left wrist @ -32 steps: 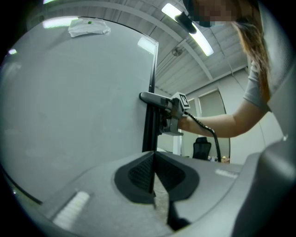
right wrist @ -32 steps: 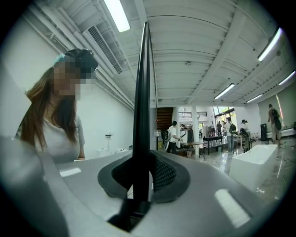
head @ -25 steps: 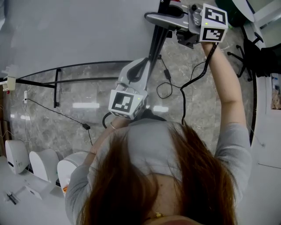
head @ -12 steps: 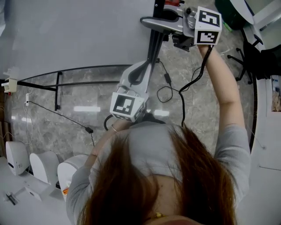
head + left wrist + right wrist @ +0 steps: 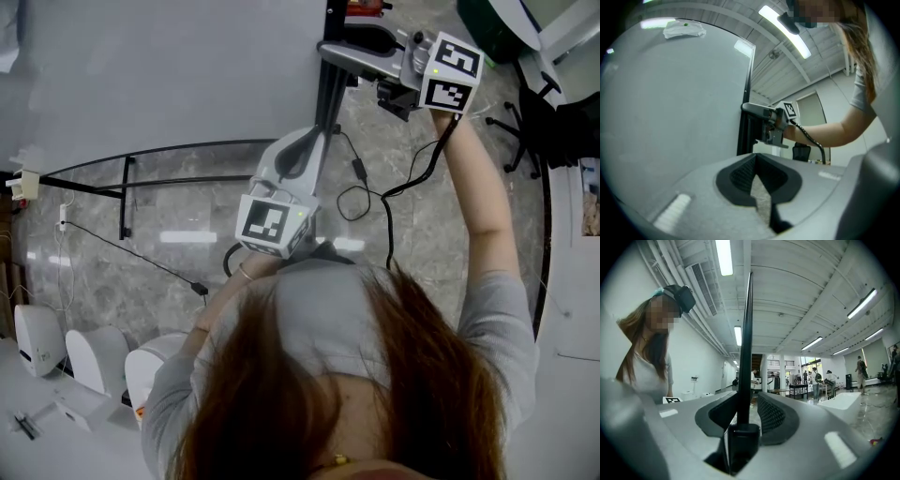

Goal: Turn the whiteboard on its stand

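R gripper [image 5: 749, 401]: jaws opening, thin black edge of the big flat white whiteboard [image 5: 169, 75] between pads, one pad clear of it | L gripper [image 5: 757, 161]: jaws together, empty, beside board face | we see edge upright, face spreading left | open grey marble floor [image 5: 422, 234] right of edge.

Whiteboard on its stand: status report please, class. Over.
Left gripper jaws shut, empty. Right gripper jaws opening, whiteboard edge between them. Cable looped below it.
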{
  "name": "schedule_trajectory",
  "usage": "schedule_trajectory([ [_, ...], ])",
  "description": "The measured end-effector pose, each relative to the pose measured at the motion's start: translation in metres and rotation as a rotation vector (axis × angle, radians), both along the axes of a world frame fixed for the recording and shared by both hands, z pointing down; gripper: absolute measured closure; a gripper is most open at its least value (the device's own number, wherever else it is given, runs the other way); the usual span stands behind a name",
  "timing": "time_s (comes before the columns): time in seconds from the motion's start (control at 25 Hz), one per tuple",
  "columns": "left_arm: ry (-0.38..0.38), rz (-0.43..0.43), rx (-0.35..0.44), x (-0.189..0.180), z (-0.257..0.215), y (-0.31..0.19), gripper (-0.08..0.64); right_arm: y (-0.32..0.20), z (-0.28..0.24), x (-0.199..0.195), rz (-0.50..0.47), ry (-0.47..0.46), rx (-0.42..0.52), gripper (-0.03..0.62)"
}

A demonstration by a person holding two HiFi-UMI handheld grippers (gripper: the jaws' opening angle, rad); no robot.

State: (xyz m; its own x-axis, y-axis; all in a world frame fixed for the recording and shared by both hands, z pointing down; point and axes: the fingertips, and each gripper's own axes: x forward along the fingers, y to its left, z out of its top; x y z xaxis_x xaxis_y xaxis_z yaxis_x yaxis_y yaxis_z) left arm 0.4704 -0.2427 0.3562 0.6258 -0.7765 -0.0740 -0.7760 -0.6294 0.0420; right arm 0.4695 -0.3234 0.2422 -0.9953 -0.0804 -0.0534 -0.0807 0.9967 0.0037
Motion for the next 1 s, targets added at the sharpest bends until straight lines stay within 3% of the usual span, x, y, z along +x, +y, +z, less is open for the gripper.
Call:
schedule_trajectory([
  [0.16,0.006,-0.022,-0.003,-0.001,0.000,-0.001,0.557,0.001,-0.005,0.033,0.143,-0.083,-0.011,0.451],
  [0.2,0.007,-0.031,-0.003,-0.002,0.000,-0.002,0.557,0.003,-0.010,0.045,0.205,-0.127,-0.013,0.506],
  [0.32,0.015,-0.060,0.013,-0.007,-0.004,-0.003,0.557,0.017,-0.023,0.075,0.415,-0.241,-0.001,0.588],
  [0.52,0.025,-0.101,0.025,-0.007,-0.008,-0.004,0.557,0.046,0.002,0.088,0.632,-0.263,0.012,0.588],
  [0.72,0.029,-0.128,0.027,-0.001,-0.006,0.001,0.557,0.066,0.028,0.088,0.714,-0.309,-0.072,0.589],
  [1.0,0.039,-0.106,0.050,-0.001,-0.010,0.023,0.557,0.109,0.037,0.075,0.772,-0.219,0.022,0.589],
])
